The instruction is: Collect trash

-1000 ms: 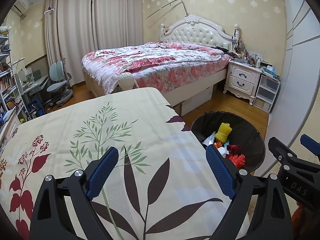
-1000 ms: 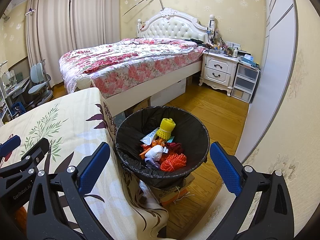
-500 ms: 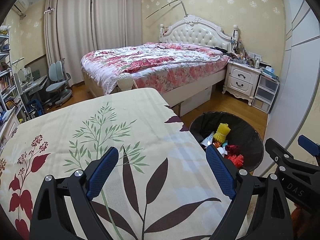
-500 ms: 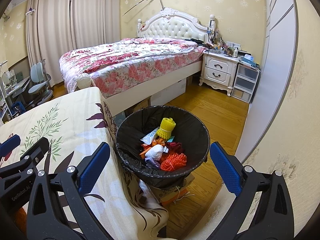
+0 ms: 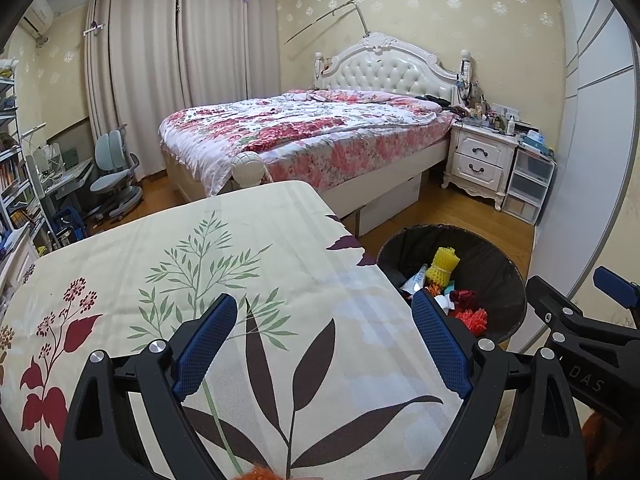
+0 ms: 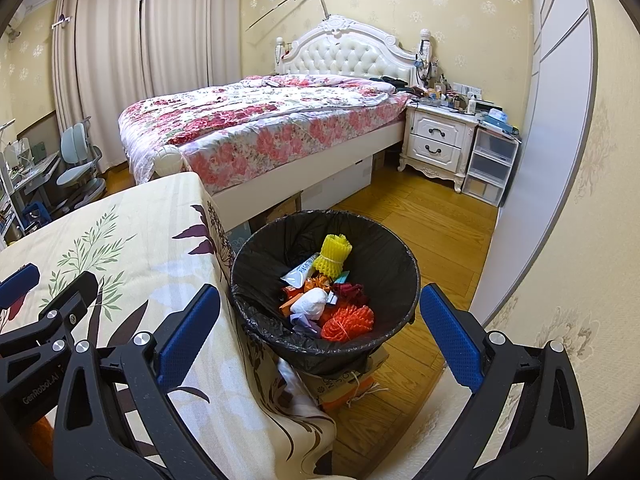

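A black-lined trash bin (image 6: 404, 276) stands on the floor beside the table (image 6: 132, 240). It holds a yellow foam net (image 6: 333, 253), an orange foam net (image 6: 347, 322), a white crumpled wad (image 6: 310, 303) and several wrappers. My right gripper (image 6: 320, 332) hovers open over the bin's near rim, nothing between its fingers. My left gripper (image 5: 324, 344) is open above the floral tablecloth (image 5: 224, 264), empty. The bin (image 5: 508, 276) shows at the right in the left wrist view, with the right gripper's body (image 5: 576, 332) in front of it. A bit of orange stuff (image 5: 264, 474) peeks in at the bottom edge.
A bed (image 6: 260, 128) with a floral quilt fills the back. A white nightstand (image 6: 436, 144) and plastic drawers (image 6: 490, 164) stand at the right wall. A desk chair (image 5: 114, 184) and shelves (image 5: 12, 184) are at the left. Boxes (image 6: 344, 388) lie under the bin. Wooden floor (image 6: 432, 216) lies between bin and nightstand.
The left wrist view has shifted slightly, so the bin sits a little further left and lower. The right gripper has stayed still. Both stay open.
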The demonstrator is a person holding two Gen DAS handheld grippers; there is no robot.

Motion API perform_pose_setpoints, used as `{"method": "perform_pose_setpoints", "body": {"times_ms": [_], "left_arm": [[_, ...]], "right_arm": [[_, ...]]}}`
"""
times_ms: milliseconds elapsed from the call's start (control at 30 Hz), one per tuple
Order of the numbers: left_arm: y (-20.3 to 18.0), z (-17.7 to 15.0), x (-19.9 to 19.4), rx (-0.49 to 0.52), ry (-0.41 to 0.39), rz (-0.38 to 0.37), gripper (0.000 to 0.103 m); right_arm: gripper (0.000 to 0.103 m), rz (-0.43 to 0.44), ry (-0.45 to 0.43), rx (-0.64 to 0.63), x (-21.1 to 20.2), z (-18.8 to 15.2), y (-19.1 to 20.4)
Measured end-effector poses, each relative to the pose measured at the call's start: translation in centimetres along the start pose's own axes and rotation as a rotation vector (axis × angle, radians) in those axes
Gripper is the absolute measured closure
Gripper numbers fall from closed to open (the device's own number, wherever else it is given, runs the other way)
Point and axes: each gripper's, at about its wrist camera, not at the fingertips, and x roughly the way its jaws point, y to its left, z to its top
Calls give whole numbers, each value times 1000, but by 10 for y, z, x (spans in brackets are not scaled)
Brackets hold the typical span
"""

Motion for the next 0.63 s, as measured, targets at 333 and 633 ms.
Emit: {"method": "perform_pose_setpoints", "body": {"times_ms": [333, 633], "left_arm": [[10, 3, 1, -29, -9, -5, 14], [65, -8, 21, -93, 65, 65, 14]], "right_arm": [[5, 7, 7, -12, 1, -3, 10], [5, 87, 41, -68, 14, -1, 54]]}}
